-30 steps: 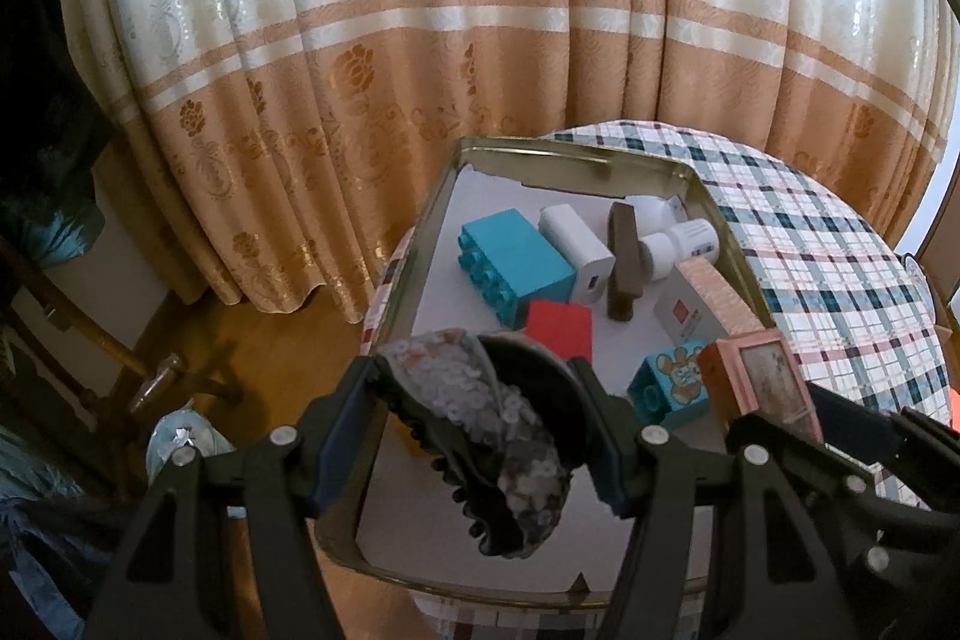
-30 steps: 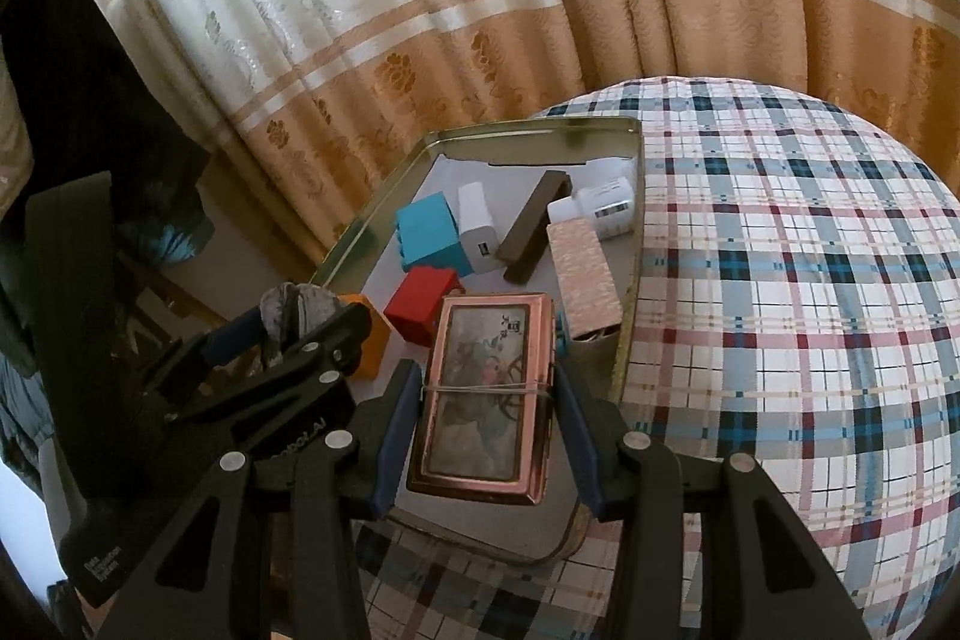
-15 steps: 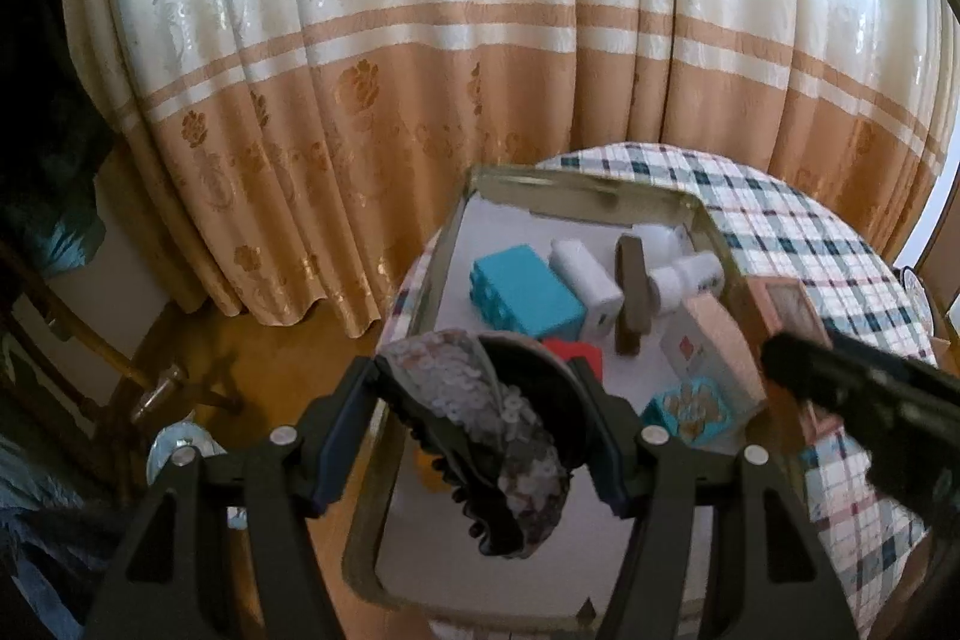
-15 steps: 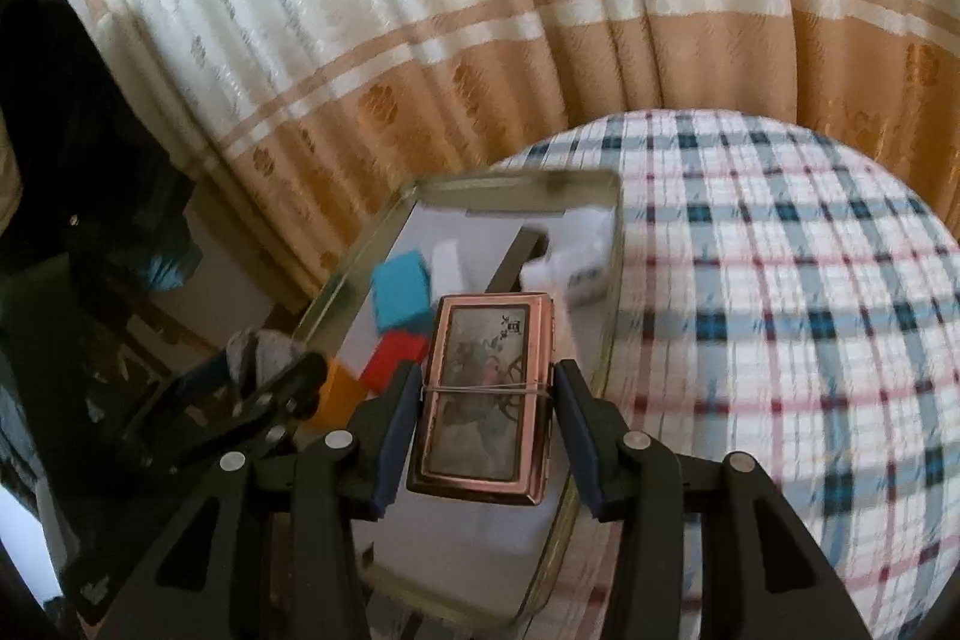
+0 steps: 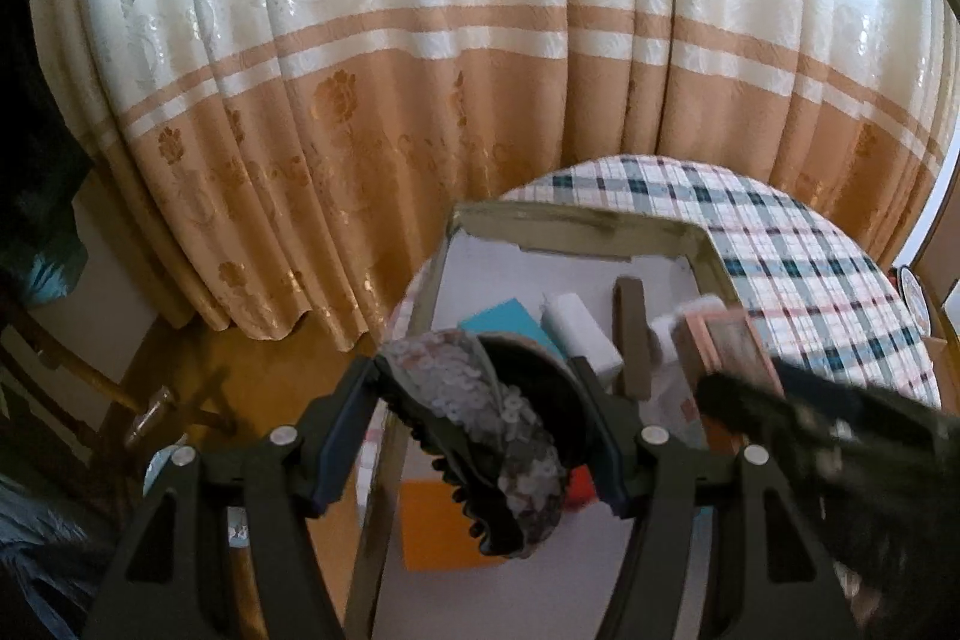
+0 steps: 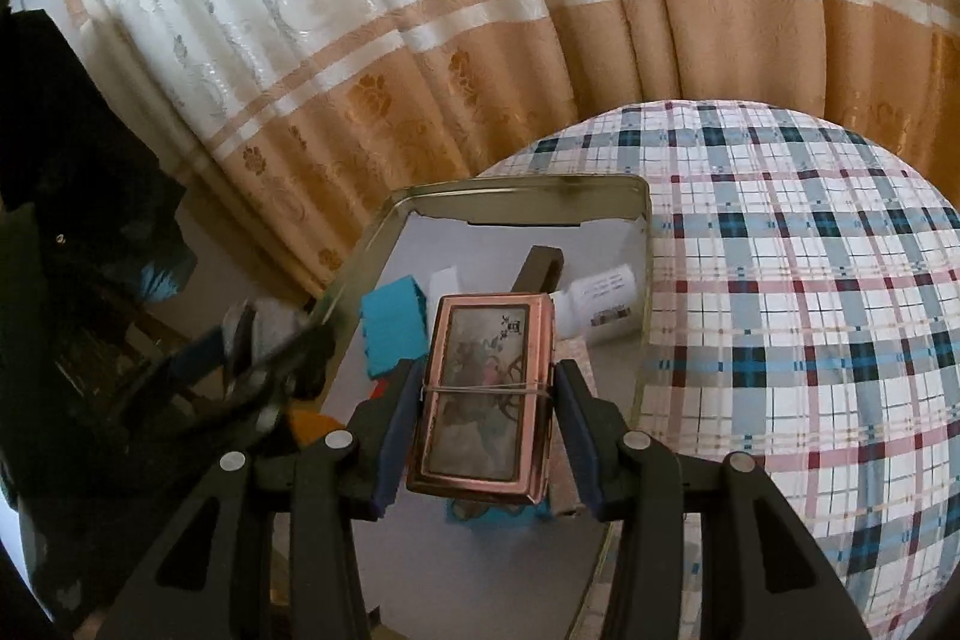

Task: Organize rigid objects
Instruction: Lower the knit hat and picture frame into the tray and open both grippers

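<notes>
"Which hand has what?"

"The left gripper (image 5: 480, 418) is clamped on a sequinned hair claw (image 5: 480, 418), the right gripper (image 6: 485, 400) on a copper-framed box (image 6: 483, 394) with a band round it. Both hang above the metal tin (image 6: 528, 187) at the edge of the plaid-covered table (image 6: 810, 310)."

"Are they lifting out or putting in?"

"I can't tell from here. Either way, I'd say the trick is keeping the two tools apart; the right one cuts across the left's view, close beside it."

"What's in the tin?"

"A teal block (image 6: 393, 325), a white charger (image 5: 582, 328), a dark brown bar (image 5: 630, 340), an orange block (image 5: 444, 526), and a bit of red. The near floor looks bare."

"So what's the careful way?"

"I'd hold both level and move one hand at a time. The claw's teeth (image 5: 474, 496) could snag, and the box should come down flat."
</notes>
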Demonstrator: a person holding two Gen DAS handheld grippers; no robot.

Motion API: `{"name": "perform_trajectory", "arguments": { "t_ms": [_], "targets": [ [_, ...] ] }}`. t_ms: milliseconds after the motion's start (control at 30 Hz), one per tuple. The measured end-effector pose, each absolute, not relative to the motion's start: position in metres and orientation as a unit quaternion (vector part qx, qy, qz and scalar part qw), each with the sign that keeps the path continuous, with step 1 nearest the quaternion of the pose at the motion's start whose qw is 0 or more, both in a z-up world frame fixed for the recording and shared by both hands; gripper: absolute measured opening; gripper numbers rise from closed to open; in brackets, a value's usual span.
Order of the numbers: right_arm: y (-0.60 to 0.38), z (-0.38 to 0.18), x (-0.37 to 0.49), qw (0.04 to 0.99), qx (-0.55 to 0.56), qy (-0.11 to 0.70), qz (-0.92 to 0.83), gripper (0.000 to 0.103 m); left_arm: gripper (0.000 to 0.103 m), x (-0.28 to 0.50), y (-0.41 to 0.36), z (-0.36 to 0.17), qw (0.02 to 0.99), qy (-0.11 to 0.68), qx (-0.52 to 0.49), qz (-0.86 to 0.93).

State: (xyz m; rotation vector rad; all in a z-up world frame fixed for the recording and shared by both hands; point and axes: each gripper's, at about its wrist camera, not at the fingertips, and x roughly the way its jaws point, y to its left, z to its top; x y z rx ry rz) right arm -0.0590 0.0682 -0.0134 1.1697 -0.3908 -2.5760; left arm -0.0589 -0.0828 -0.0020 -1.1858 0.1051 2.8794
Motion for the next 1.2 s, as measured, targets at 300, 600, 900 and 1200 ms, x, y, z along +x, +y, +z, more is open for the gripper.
{"name": "perform_trajectory", "arguments": {
  "t_ms": [300,600,900,1200],
  "targets": [
    [0.070,-0.020,-0.075,0.134,0.414,-0.130,-0.891,0.049,0.063,-0.036,-0.064,-0.026,0.045,0.037,-0.409,0.911],
    [0.066,-0.022,-0.080,0.135,0.420,-0.124,-0.889,0.049,0.063,-0.037,-0.047,-0.037,0.025,0.084,-0.401,0.912],
    [0.061,-0.029,-0.083,0.140,0.431,-0.116,-0.884,0.049,0.063,-0.044,-0.045,-0.039,0.014,0.096,-0.391,0.915],
    [0.067,-0.028,-0.085,0.176,0.433,-0.164,-0.869,0.077,0.102,-0.041,-0.049,-0.029,0.028,0.072,-0.381,0.921]
  ]
}}
